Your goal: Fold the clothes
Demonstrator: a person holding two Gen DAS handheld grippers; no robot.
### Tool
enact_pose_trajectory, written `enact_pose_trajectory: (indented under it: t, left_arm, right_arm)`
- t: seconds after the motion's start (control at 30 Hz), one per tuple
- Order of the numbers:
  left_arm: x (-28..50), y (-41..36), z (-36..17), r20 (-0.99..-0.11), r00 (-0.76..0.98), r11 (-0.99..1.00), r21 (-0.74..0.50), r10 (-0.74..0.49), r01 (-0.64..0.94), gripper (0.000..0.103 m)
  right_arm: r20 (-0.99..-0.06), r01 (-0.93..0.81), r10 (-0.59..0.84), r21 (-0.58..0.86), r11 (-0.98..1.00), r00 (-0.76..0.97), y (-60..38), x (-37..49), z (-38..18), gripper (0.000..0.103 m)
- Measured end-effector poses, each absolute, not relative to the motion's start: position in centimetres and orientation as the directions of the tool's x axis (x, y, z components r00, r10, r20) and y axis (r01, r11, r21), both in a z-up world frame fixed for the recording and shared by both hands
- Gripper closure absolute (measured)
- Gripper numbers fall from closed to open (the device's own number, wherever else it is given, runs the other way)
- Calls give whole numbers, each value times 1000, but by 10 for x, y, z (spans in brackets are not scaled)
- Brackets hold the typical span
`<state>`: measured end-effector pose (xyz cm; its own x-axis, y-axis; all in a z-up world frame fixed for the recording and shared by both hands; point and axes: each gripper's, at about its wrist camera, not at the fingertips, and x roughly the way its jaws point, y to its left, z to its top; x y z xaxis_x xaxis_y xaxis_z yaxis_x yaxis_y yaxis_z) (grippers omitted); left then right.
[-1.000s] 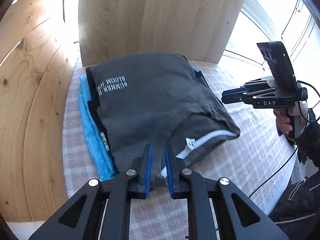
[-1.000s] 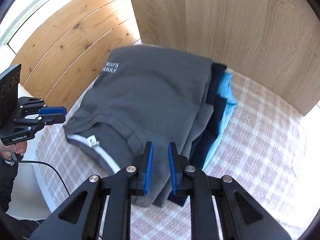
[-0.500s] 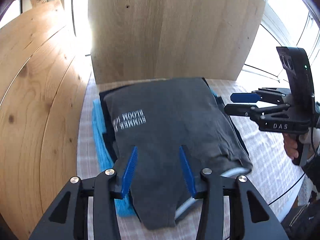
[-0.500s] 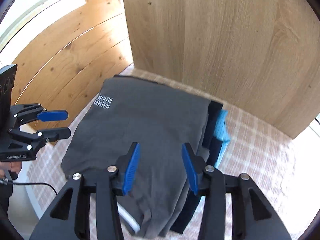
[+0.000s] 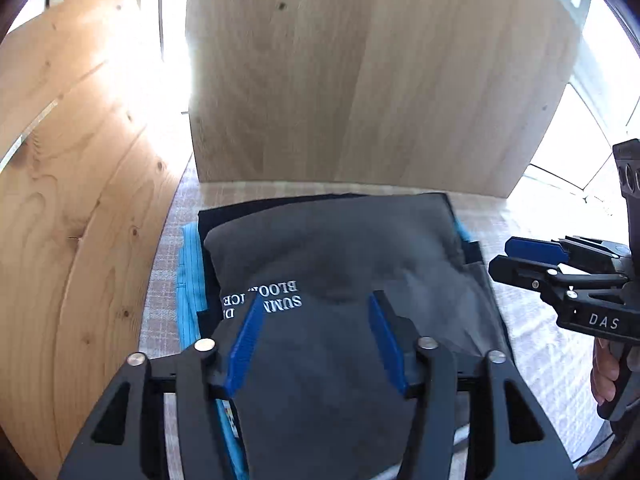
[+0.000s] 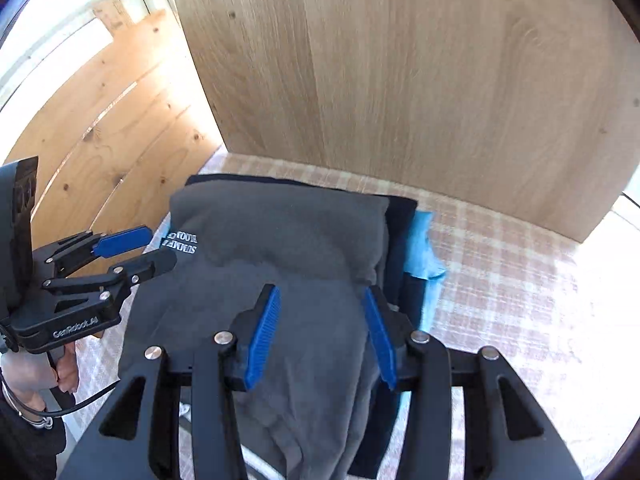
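A folded grey sweatshirt (image 5: 340, 264) with white lettering lay on top of a small stack of clothes on the counter (image 6: 500, 280), which was covered by a pale pink-and-white checked cloth. Beneath the sweatshirt a dark navy garment (image 6: 404, 240) showed along the far and side edges, and under that a bright blue garment (image 5: 190, 280) stuck out at both sides of the pile. The stack sat close to an upright light wooden panel (image 5: 360, 80) at the back, with a knotty pine board wall (image 5: 60, 200) to one side.

The left gripper (image 5: 316, 344) hung over the near part of the sweatshirt, its blue-padded jaws spread and opening further, with nothing pinched between them; the grey fabric lay below the gap, not pressed by either pad. The right gripper (image 6: 320, 336) was likewise held above the near right part of the sweatshirt, jaws standing wide apart and empty, the cloth visible beneath them. In each wrist view the other gripper appeared at the side of the stack, held by a hand (image 6: 36, 372) on its handle, its fingers parted. A black cable (image 6: 80, 400) trailed below the left handle.
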<state>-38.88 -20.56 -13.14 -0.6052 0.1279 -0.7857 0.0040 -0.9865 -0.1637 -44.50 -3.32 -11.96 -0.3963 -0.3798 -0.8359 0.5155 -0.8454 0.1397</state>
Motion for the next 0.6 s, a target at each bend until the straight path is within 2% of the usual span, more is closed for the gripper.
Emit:
enact_pose_trajectory:
  t: [0.03, 0.1, 0.17, 0.2, 0.3, 0.47, 0.6]
  left_arm:
    - [-370, -199, -118, -762, -635, -987, -161, 126, -1, 19]
    - [-333, -188, -97, -724, -676, -984, -179, 137, -6, 15]
    - [-298, -175, -84, -712, -688, -982, -190, 143, -7, 3]
    - [-282, -168, -79, -712, -689, -982, -187, 136, -1, 0]
    - [-234, -145, -67, -712, -695, -983, -180, 107, 34, 0]
    - [-162, -107, -56, -702, -711, -978, -175, 41, 117, 1]
    - [-112, -74, -52, -698, -716, -969, -177, -2, 175, 1]
  right_arm:
    - [-822, 505, -376, 127, -854, -429, -21, -432, -106, 59]
    - [-793, 492, -368, 101, -865, -485, -1, -403, -85, 59]
    - [-767, 491, -359, 66, -869, -532, 14, -373, -69, 59]
    - [-755, 494, -355, 46, -868, -552, 15, -356, -65, 59]
    - [-730, 492, -349, 21, -871, -588, 39, -312, -51, 59]
    - [-706, 502, -407, 84, -861, -580, 79, -257, -38, 59]
    - [-708, 520, -400, 55, -852, -581, 108, -214, -37, 59]
